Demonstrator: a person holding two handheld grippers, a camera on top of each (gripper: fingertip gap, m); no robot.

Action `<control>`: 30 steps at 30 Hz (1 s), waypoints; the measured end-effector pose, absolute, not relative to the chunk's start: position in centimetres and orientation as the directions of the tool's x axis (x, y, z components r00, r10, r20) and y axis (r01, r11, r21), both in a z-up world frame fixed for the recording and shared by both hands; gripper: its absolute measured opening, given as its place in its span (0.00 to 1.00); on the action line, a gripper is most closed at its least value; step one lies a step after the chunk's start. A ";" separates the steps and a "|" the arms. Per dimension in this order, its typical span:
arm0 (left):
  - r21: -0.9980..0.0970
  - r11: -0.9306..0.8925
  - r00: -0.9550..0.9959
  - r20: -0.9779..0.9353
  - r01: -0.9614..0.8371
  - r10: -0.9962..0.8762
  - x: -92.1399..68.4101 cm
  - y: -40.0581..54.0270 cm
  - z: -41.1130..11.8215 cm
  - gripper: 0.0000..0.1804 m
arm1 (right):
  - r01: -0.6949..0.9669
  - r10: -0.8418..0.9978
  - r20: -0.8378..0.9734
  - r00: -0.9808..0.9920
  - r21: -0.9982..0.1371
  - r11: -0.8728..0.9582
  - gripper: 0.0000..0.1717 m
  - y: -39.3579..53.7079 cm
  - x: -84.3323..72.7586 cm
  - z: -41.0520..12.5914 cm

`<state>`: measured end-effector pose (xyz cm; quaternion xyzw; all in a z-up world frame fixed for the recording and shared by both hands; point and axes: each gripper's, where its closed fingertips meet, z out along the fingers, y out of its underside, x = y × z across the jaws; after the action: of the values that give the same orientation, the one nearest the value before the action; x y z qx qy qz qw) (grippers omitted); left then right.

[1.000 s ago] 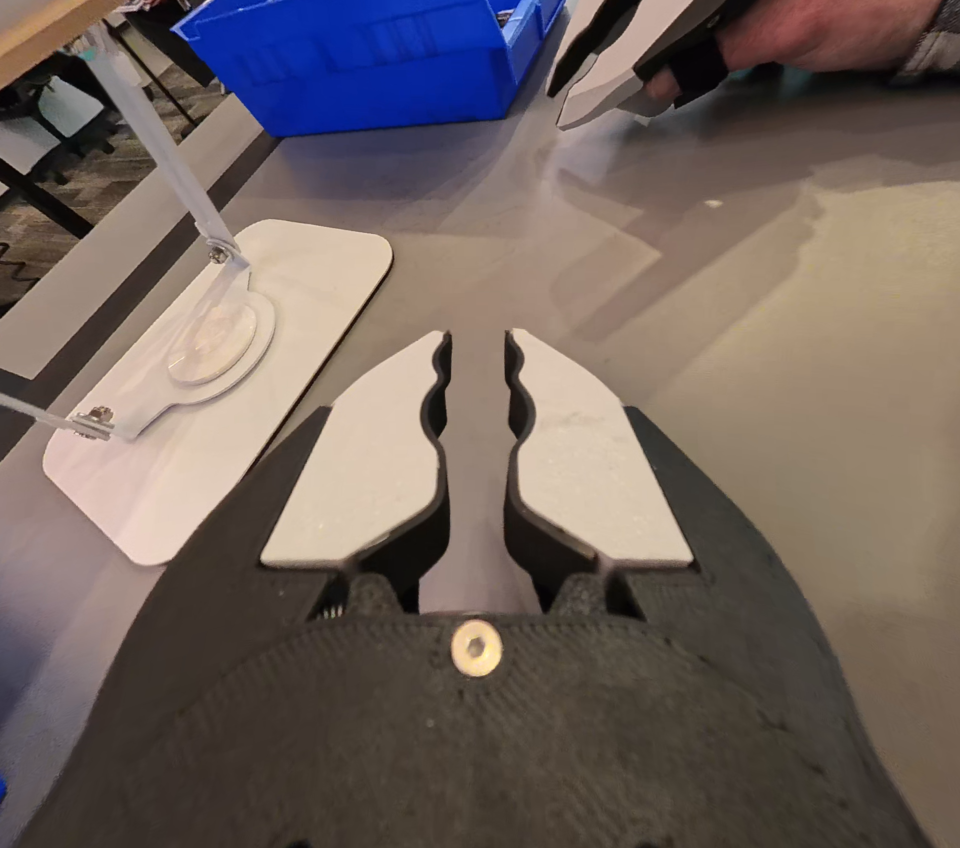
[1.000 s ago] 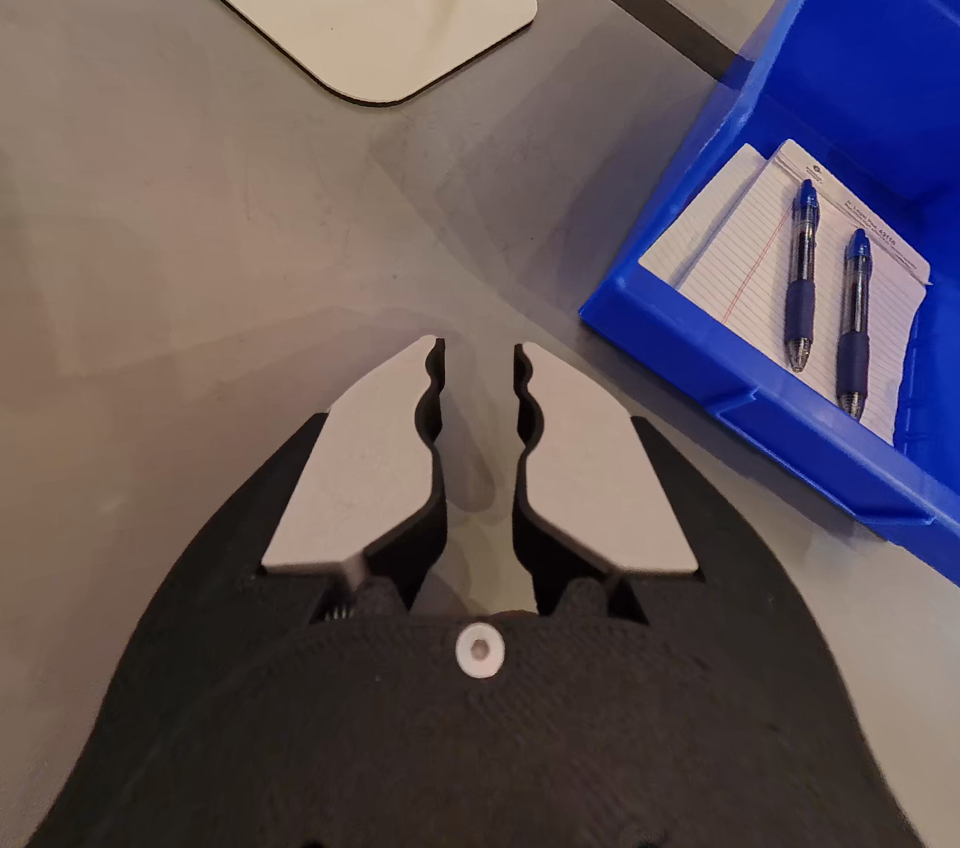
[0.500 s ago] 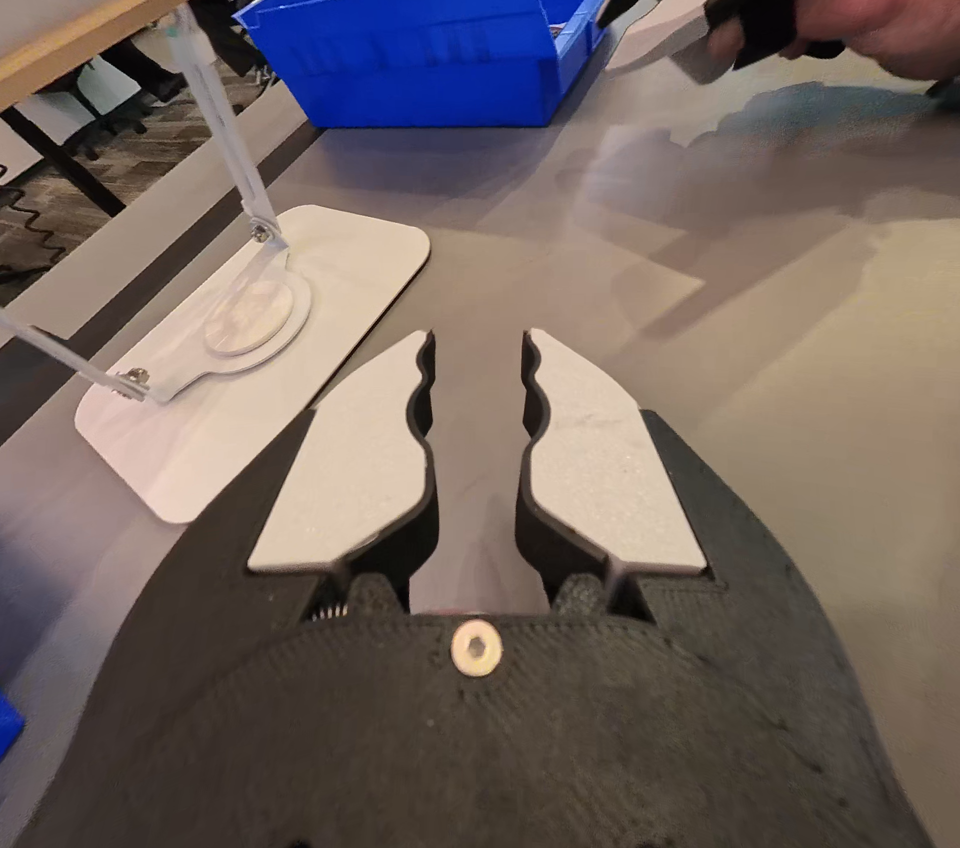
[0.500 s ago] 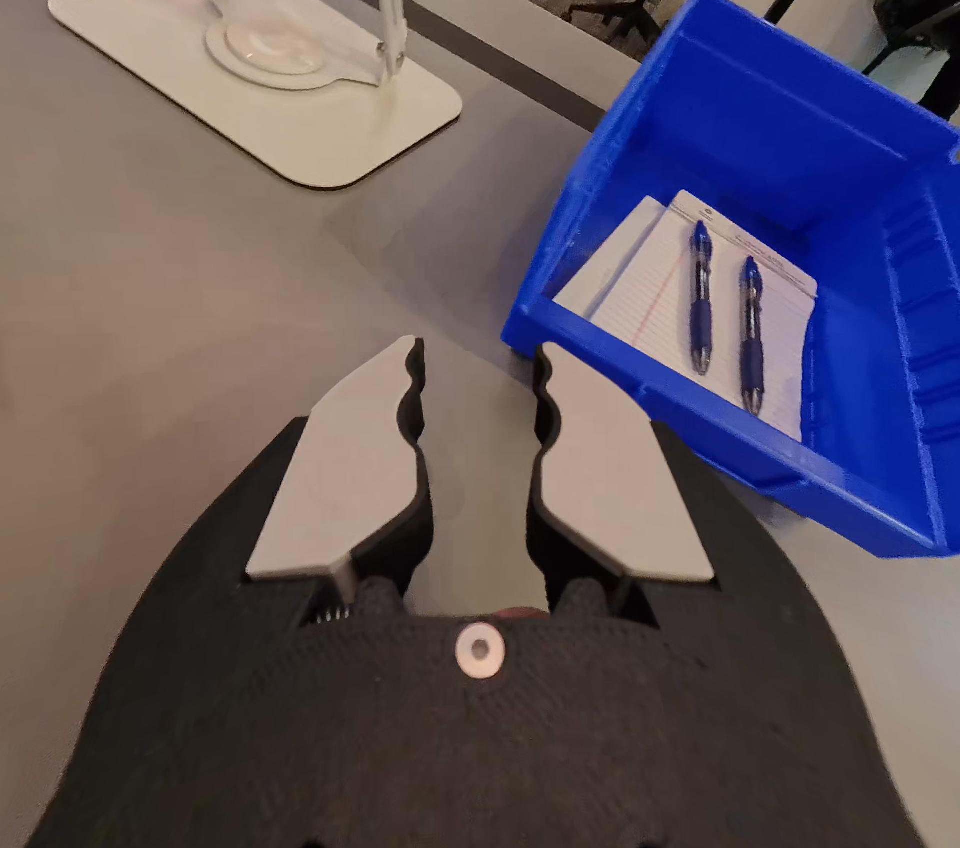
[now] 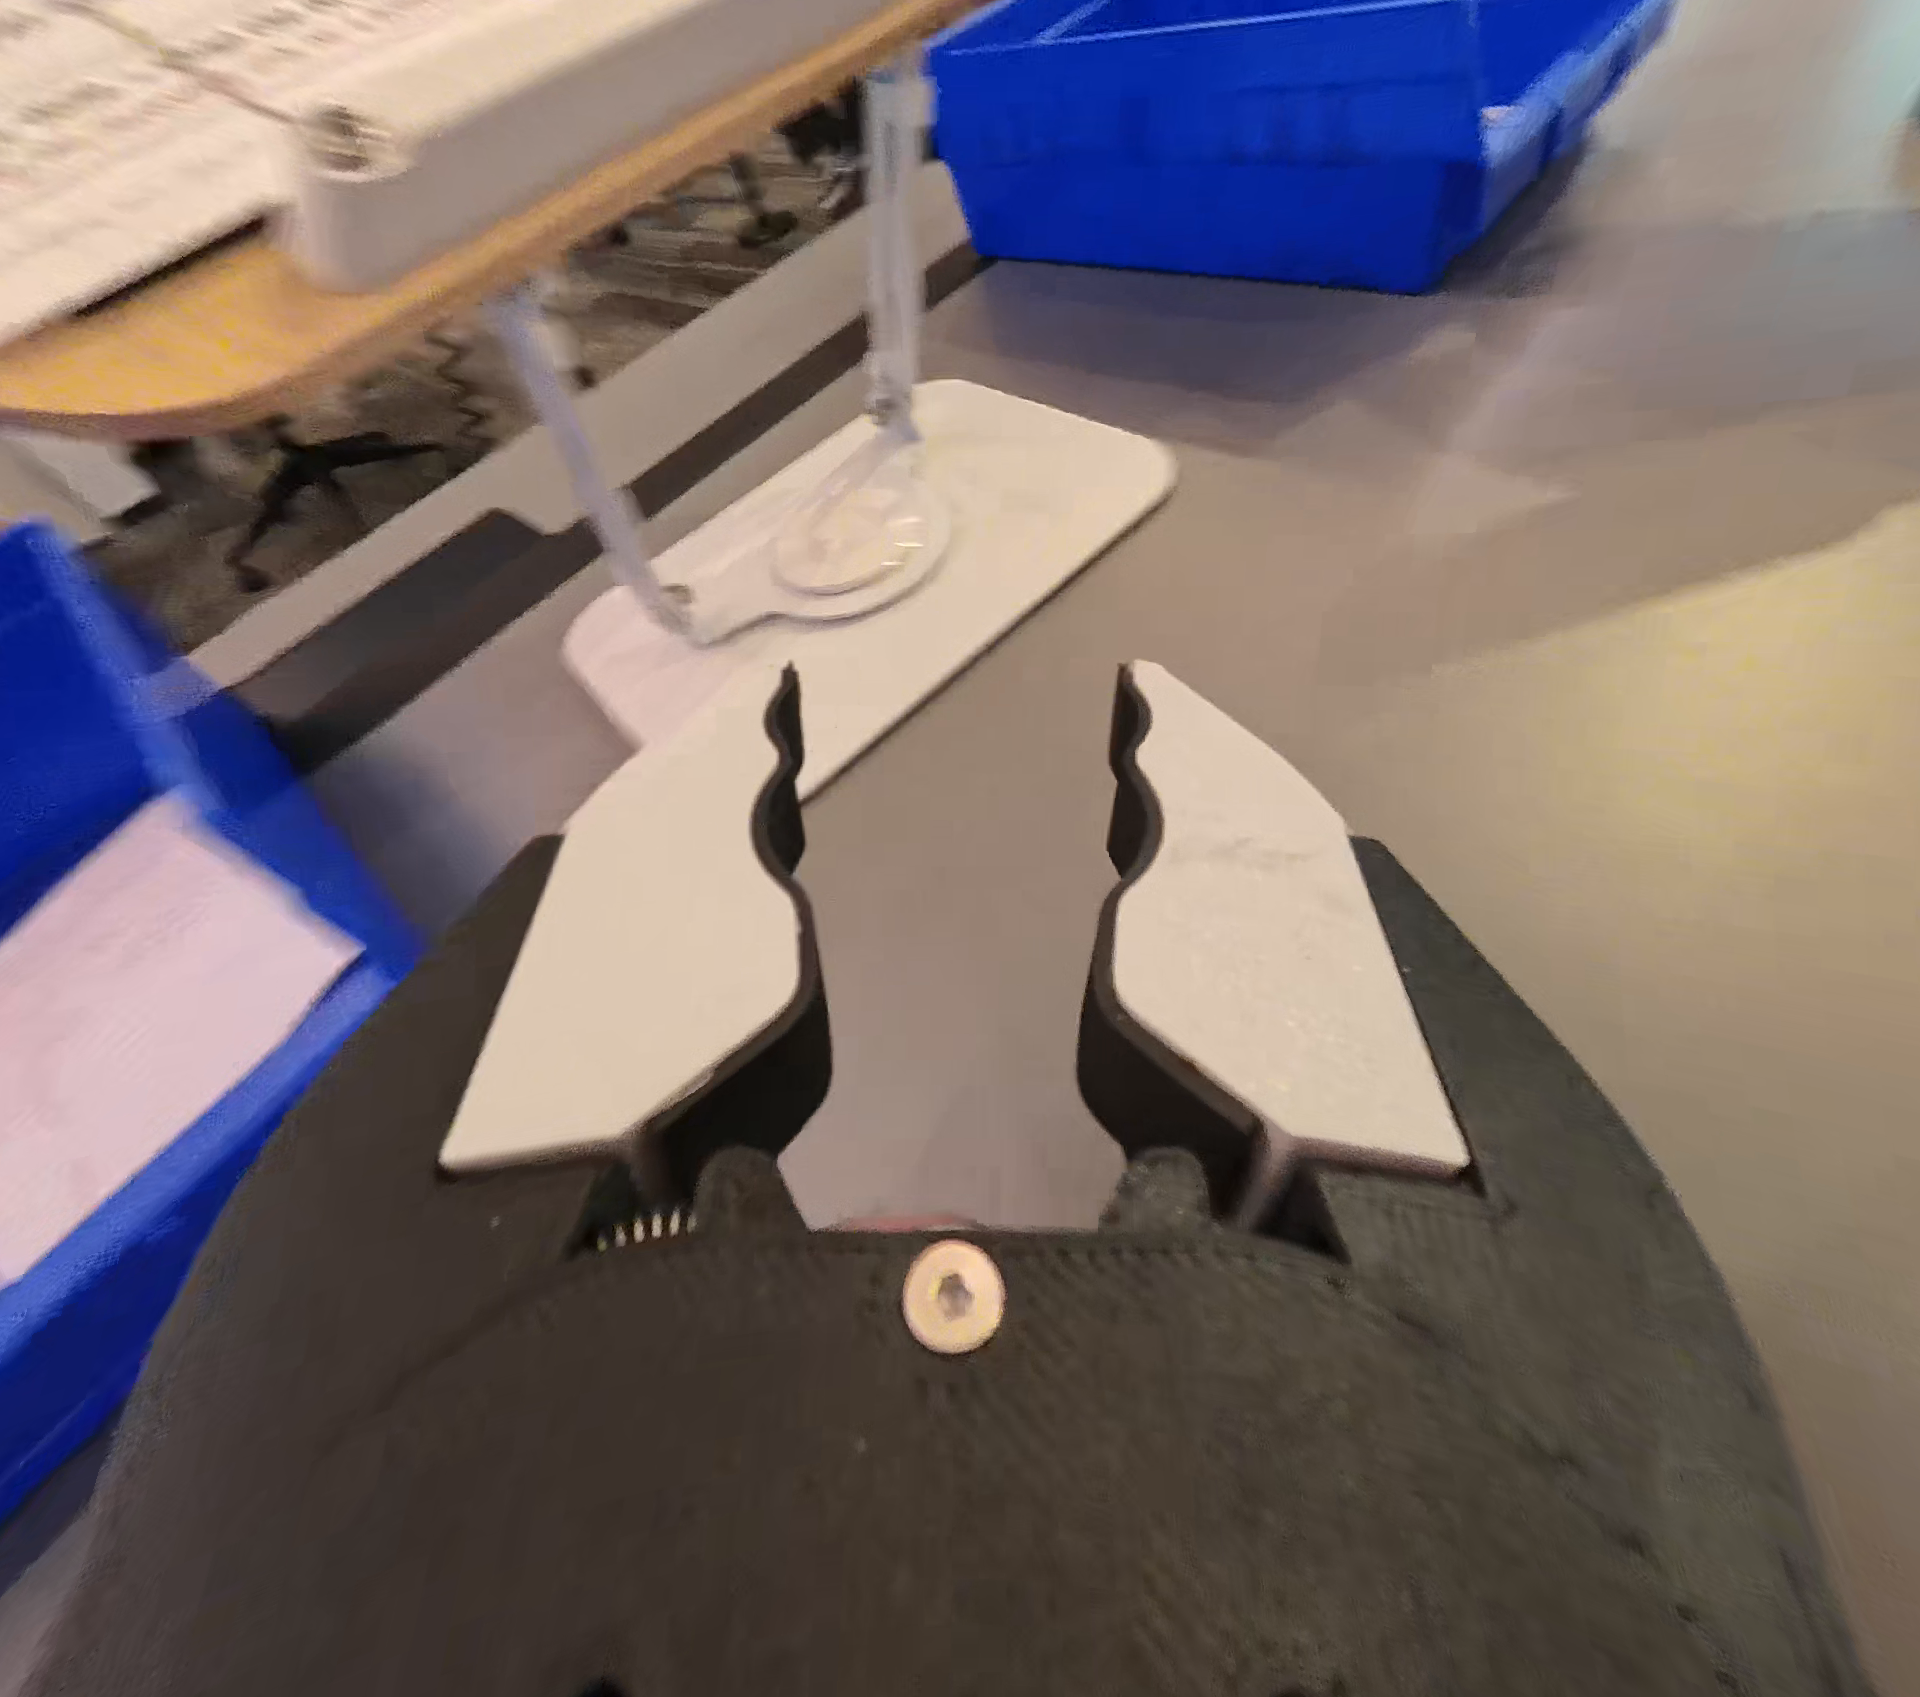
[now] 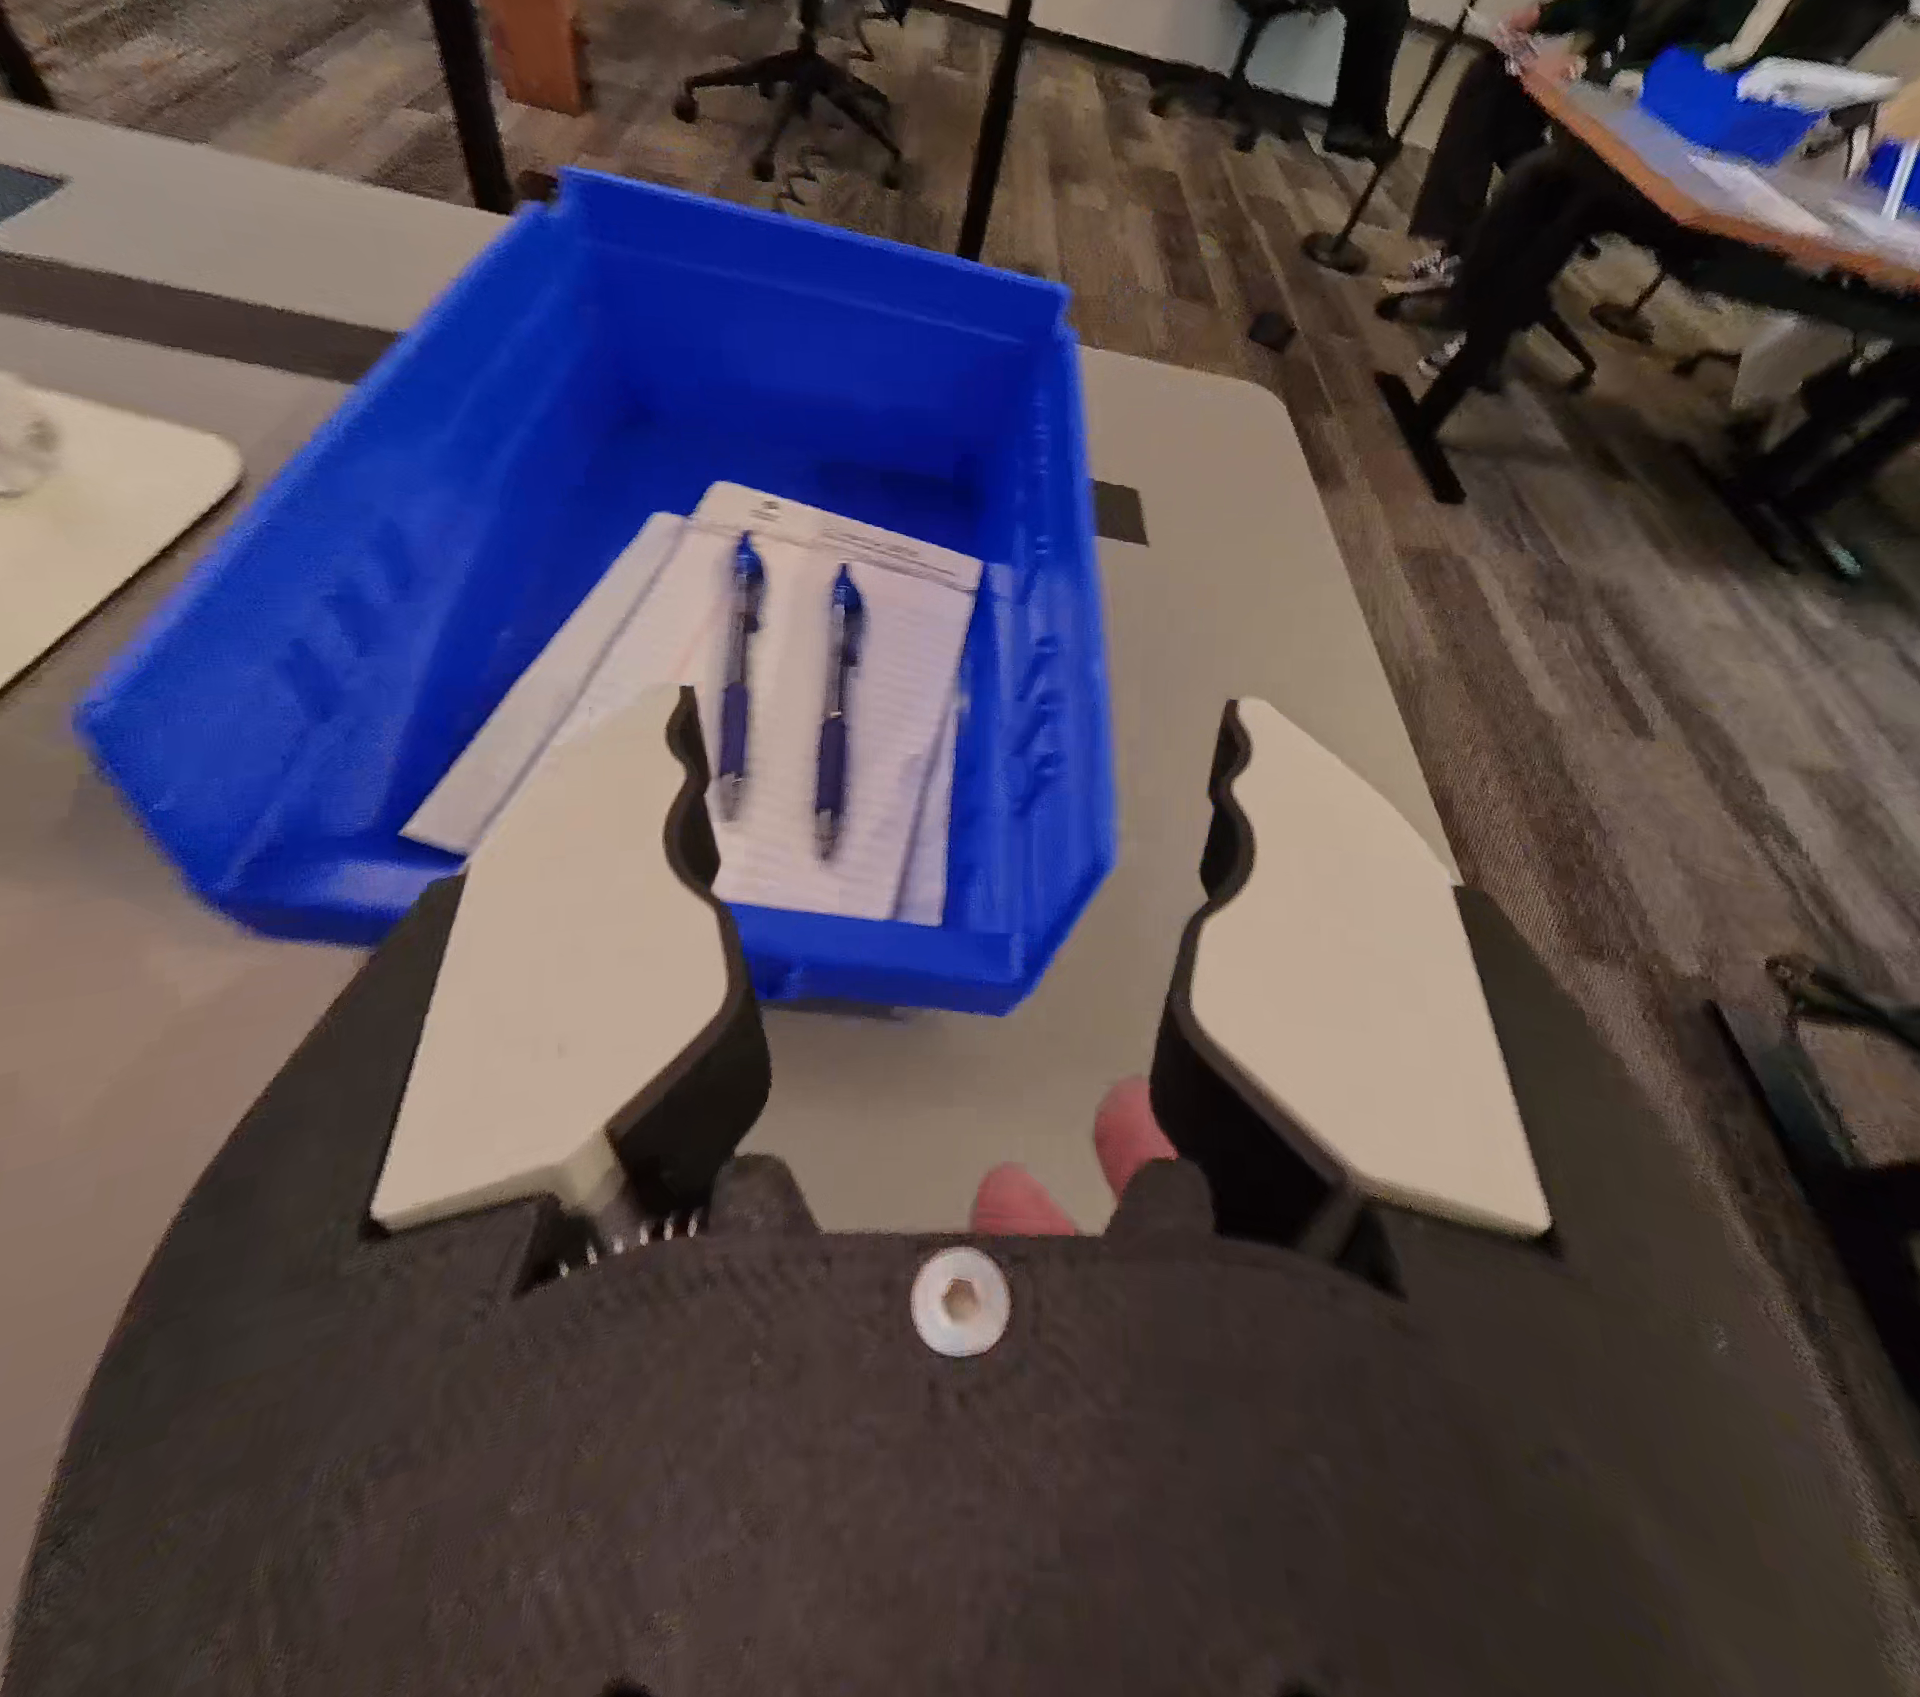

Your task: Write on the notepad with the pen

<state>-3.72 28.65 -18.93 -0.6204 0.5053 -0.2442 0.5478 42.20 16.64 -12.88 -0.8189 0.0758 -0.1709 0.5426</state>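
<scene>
Inside the blue bin (image 6: 312, 660) lies the notepad (image 6: 894, 712) with 2 pens (image 6: 836, 702) on it — untouched. Both grippers, left (image 5: 956, 681) and right (image 6: 956, 712), have jaws spread, empty — picking and writing all remain.

Both jaws have spread wider; the right hand-held gripper (image 6: 956, 707) now faces the blue bin (image 6: 582, 359) head-on.

The left gripper (image 5: 956, 681) was open and empty above the grey table (image 5: 1455, 816), near a white stand base (image 5: 1039, 494).
</scene>
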 end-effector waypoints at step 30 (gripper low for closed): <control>-0.759 -0.581 0.851 0.069 -0.294 -0.521 -28.4 51.8 -23.8 0.05 | -0.068 -0.131 0.052 0.990 -0.641 -0.764 0.04 20.2 46.7 -22.8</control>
<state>-28.37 51.75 -23.78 -0.8774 0.2321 -0.1439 0.3945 46.69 20.22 -22.84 -0.9381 0.0528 -0.0466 0.3391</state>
